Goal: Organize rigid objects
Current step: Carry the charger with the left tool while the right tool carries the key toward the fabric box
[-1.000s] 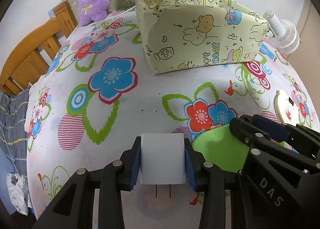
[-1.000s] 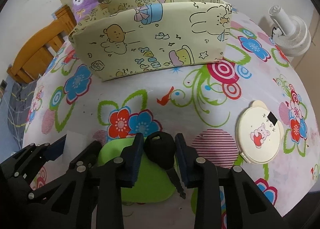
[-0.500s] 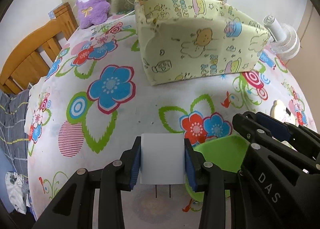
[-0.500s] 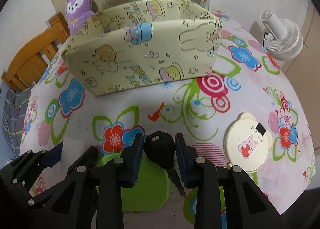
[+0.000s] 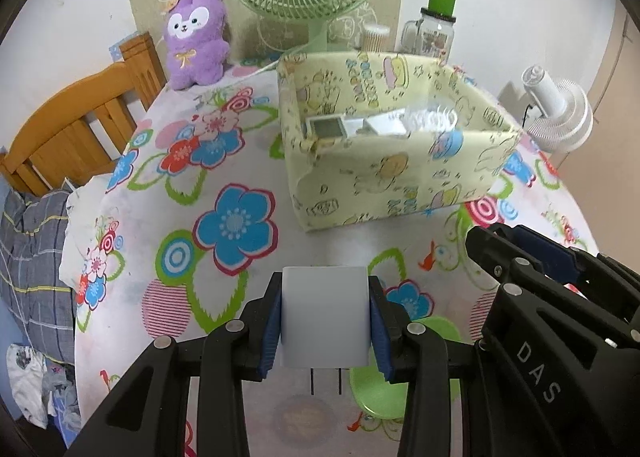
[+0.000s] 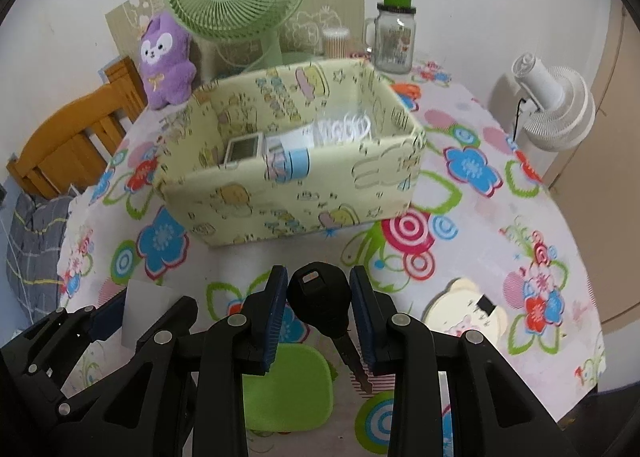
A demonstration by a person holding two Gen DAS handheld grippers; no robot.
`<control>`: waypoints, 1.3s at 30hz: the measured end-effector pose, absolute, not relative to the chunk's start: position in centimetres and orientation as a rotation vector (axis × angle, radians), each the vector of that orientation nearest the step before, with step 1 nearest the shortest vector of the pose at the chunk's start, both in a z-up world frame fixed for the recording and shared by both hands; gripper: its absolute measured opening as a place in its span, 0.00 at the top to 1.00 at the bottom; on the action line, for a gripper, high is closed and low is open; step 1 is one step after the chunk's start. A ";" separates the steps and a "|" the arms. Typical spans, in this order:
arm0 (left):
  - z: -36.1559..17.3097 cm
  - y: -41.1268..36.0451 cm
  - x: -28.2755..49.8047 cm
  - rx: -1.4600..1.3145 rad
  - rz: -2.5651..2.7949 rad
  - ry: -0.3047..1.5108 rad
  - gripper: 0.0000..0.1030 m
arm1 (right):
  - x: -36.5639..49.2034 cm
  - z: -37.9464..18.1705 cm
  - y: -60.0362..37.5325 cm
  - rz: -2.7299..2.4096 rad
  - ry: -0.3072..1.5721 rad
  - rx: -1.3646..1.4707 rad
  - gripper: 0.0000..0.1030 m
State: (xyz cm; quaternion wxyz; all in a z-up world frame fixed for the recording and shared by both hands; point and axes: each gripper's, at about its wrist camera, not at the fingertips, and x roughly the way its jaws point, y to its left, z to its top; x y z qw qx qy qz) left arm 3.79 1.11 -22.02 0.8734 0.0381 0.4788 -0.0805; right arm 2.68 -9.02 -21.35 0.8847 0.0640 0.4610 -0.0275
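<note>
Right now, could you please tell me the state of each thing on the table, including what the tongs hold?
Left tongs: shut on the charger, prongs down.
Right tongs: shut on the key, blade down.
Box: open-topped, upright, holding a few items.
Green lid: flat on the table.
Bear case: flat, closed.
Jar: upright, lid on.

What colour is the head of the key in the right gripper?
Black; the key shows best in the right wrist view, clamped in the right gripper.
</note>
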 end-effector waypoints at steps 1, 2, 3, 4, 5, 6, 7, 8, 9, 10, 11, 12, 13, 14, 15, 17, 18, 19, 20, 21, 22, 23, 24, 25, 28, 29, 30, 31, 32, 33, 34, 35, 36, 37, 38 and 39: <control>-21.8 1.1 3.8 0.079 -0.170 0.997 0.62 | 2.6 -21.1 -9.1 -0.060 0.956 0.134 0.66; -21.4 1.0 3.7 0.078 -0.173 0.991 0.62 | 2.5 -20.7 -9.2 -0.062 0.953 0.136 0.66; -21.1 1.0 3.6 0.077 -0.175 0.987 0.62 | 2.4 -20.4 -9.2 -0.064 0.951 0.137 0.66; -20.9 1.0 3.6 0.075 -0.176 0.984 0.62 | 2.3 -20.2 -9.3 -0.068 0.946 0.138 0.66; -20.6 1.0 3.5 0.072 -0.180 0.982 0.62 | 2.2 -19.8 -9.3 -0.070 0.942 0.137 0.66; -20.3 1.0 3.5 0.069 -0.182 0.978 0.62 | 2.1 -19.5 -9.3 -0.072 0.938 0.135 0.66; -20.1 1.0 3.4 0.066 -0.184 0.976 0.62 | 2.0 -19.2 -9.3 -0.075 0.932 0.133 0.66; -19.8 1.0 3.3 0.062 -0.189 0.973 0.62 | 1.9 -18.8 -9.3 -0.076 0.926 0.130 0.66; -19.5 1.0 3.3 0.060 -0.192 0.969 0.62 | 1.8 -18.5 -9.3 -0.078 0.921 0.127 0.66; -19.2 0.9 3.2 0.060 -0.193 0.966 0.62 | 1.7 -18.0 -9.3 -0.082 0.914 0.126 0.66; -18.9 0.8 3.1 0.059 -0.196 0.962 0.62 | 1.6 -17.7 -9.4 -0.083 0.910 0.126 0.66; -18.4 0.8 3.1 0.057 -0.199 0.956 0.62 | 1.5 -17.4 -9.4 -0.084 0.905 0.127 0.66; -18.1 0.8 3.0 0.055 -0.200 0.951 0.62 | 1.4 -16.9 -9.5 -0.088 0.897 0.129 0.66; -17.7 0.8 3.0 0.053 -0.202 0.946 0.62 | 1.3 -16.6 -9.5 -0.089 0.892 0.130 0.66; -17.2 0.8 3.0 0.051 -0.206 0.938 0.62 | 1.3 -16.1 -9.5 -0.091 0.885 0.129 0.66; -16.5 0.7 3.0 0.048 -0.209 0.926 0.62 | 1.3 -15.3 -9.6 -0.099 0.870 0.124 0.66; -16.3 0.7 2.9 0.047 -0.211 0.920 0.62 | 1.2 -14.9 -9.6 -0.103 0.865 0.121 0.66; -16.0 0.7 2.9 0.046 -0.211 0.913 0.62 | 1.2 -14.6 -9.7 -0.107 0.862 0.121 0.66; -15.5 0.6 2.9 0.046 -0.213 0.904 0.62 | 1.1 -14.2 -9.9 -0.109 0.855 0.126 0.66; -15.2 0.6 2.9 0.047 -0.217 0.900 0.62 | 1.1 -13.9 -10.0 -0.110 0.851 0.130 0.66; -14.9 0.5 2.9 0.046 -0.219 0.898 0.62 | 1.0 -13.5 -10.1 -0.112 0.846 0.133 0.66; -14.6 0.4 3.0 0.044 -0.222 0.895 0.62 | 1.0 -13.3 -10.2 -0.113 0.843 0.135 0.66; -14.3 0.4 3.0 0.044 -0.225 0.891 0.62 | 1.0 -13.0 -10.2 -0.112 0.839 0.135 0.66; -14.1 0.3 3.0 0.045 -0.226 0.889 0.62 | 1.0 -12.7 -10.2 -0.112 0.835 0.134 0.66; -13.5 0.2 3.1 0.042 -0.227 0.893 0.62 | 1.0 -12.1 -10.3 -0.108 0.833 0.135 0.66; -13.4 0.2 3.1 0.040 -0.229 0.892 0.62 | 1.0 -11.9 -10.3 -0.109 0.830 0.134 0.66; -13.3 0.1 3.1 0.039 -0.229 0.892 0.62 | 1.1 -11.8 -10.4 -0.109 0.828 0.132 0.66; -13.1 0.0 3.1 0.039 -0.229 0.891 0.62 | 1.2 -11.6 -10.4 -0.107 0.828 0.131 0.66; -13.0 0.0 3.2 0.037 -0.229 0.892 0.62 | 1.3 -11.5 -10.5 -0.105 0.828 0.133 0.66; -12.9 -0.1 3.2 0.036 -0.228 0.891 0.62 | 1.4 -11.4 -10.6 -0.102 0.827 0.135 0.66; -12.8 -0.2 3.3 0.035 -0.227 0.890 0.62 | 1.5 -11.3 -10.7 -0.097 0.827 0.136 0.66; -12.6 -0.2 3.4 0.035 -0.225 0.887 0.62 | 1.6 -11.2 -10.8 -0.094 0.827 0.136 0.66; -12.5 -0.4 3.5 0.036 -0.221 0.884 0.62 | 1.8 -11.1 -10.9 -0.090 0.826 0.135 0.66; -12.4 -0.5 3.6 0.035 -0.218 0.882 0.62 | 2.1 -11.0 -11.1 -0.084 0.826 0.134 0.66; -12.4 -0.5 3.8 0.032 -0.216 0.881 0.62 | 2.3 -11.0 -11.2 -0.079 0.825 0.133 0.66; -12.3 -0.7 4.0 0.029 -0.211 0.881 0.62 | 2.5 -10.9 -11.3 -0.074 0.826 0.130 0.66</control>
